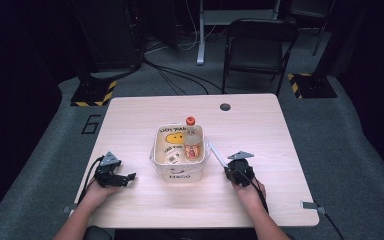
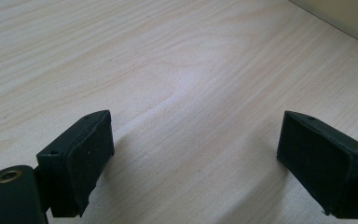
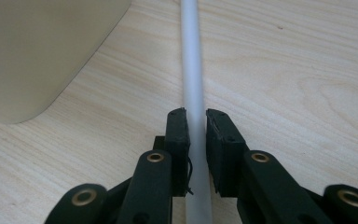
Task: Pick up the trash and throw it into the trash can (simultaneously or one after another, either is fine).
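Near left: left gripper resting on table, jaws wide apart, nothing between them. Near right: right gripper clamped tight on white rod, pads pressing both sides. Rod lying on the table, running up-left from the jaws, just beside right wall of cream tub. Mid-table: tub holding upright red-capped bottle and packets. Far: black folding chair beyond table edge.
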Available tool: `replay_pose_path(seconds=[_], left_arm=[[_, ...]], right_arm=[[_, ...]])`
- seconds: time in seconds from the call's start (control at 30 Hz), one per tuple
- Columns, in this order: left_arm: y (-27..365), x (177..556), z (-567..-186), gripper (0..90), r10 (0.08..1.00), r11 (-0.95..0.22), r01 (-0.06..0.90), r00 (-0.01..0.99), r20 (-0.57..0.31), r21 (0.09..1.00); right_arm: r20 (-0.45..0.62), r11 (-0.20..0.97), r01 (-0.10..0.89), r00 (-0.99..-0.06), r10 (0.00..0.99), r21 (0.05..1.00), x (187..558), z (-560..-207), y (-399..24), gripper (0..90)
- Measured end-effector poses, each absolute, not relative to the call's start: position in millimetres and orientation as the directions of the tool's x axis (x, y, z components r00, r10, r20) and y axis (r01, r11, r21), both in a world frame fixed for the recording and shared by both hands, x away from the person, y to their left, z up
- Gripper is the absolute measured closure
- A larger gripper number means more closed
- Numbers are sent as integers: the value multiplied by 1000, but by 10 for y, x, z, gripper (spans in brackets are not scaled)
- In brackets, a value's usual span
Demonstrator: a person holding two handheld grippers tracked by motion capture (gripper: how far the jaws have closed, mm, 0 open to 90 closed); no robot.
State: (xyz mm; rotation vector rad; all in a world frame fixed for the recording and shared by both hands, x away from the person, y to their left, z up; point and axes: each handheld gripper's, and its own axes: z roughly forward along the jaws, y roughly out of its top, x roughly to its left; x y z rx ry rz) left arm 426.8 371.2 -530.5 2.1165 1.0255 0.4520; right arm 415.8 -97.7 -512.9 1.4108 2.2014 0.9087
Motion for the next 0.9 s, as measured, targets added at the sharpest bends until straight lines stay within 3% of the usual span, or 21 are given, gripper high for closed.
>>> replay_pose_path(seconds=[0.6,0.9], left_arm=[[3714,4268,-5303,105,783,-420,528,622,1,739],[3714,4270,-5303,105,783,-421,525,623,3,740]], right_arm=[[157,173,705,-377,913,688,4193,-4906,-1291,788],[155,190,694,-402,903,695,4141,-4732,-1380,787]])
